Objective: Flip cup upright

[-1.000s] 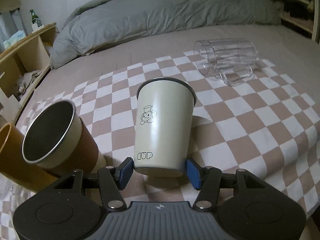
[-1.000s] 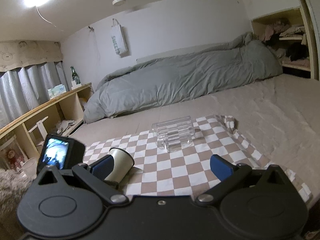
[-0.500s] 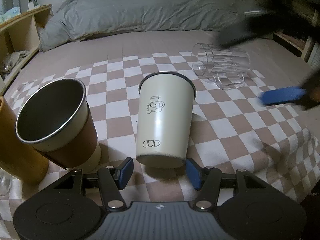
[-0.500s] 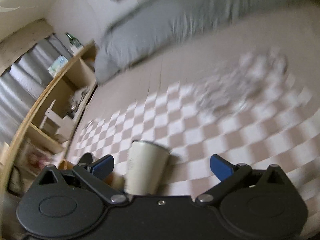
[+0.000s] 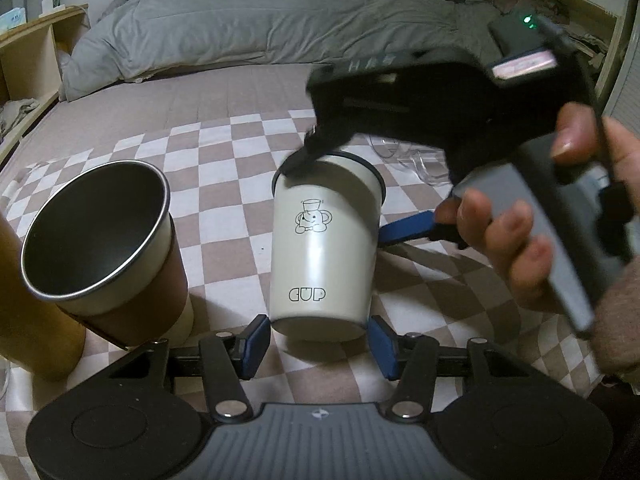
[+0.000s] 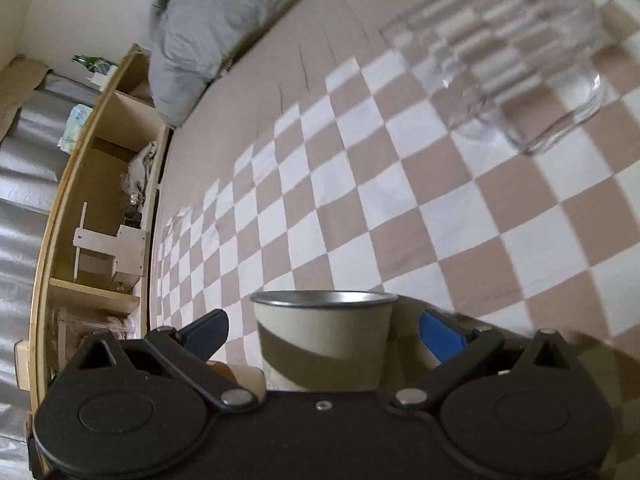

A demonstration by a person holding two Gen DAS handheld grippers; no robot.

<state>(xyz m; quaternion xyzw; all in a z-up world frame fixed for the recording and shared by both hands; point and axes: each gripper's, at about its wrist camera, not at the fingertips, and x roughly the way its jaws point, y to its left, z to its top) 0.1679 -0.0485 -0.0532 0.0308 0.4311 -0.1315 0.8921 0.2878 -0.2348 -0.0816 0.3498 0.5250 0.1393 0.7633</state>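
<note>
A cream cup (image 5: 324,248) with a dark rim and "CUP" printed on it stands on the checkered cloth (image 5: 224,200), rim up. My left gripper (image 5: 318,344) is open, its blue pads on either side of the cup's base without touching. My right gripper (image 6: 322,330) is open around the cup's rim (image 6: 324,320) from above and to the right; it shows as a dark body (image 5: 420,96) in the left wrist view. A clear glass mug (image 6: 516,64) lies on its side behind the cup.
A brown-sleeved steel cup (image 5: 100,248) stands left of the cream cup, an orange cup (image 5: 24,320) beside it. A grey duvet (image 5: 260,28) lies at the back. A wooden shelf (image 6: 96,208) runs along the left bed edge.
My right gripper swung down from high over the bed to straddle the cream cup's rim. The left gripper stayed open at the cup's base.
</note>
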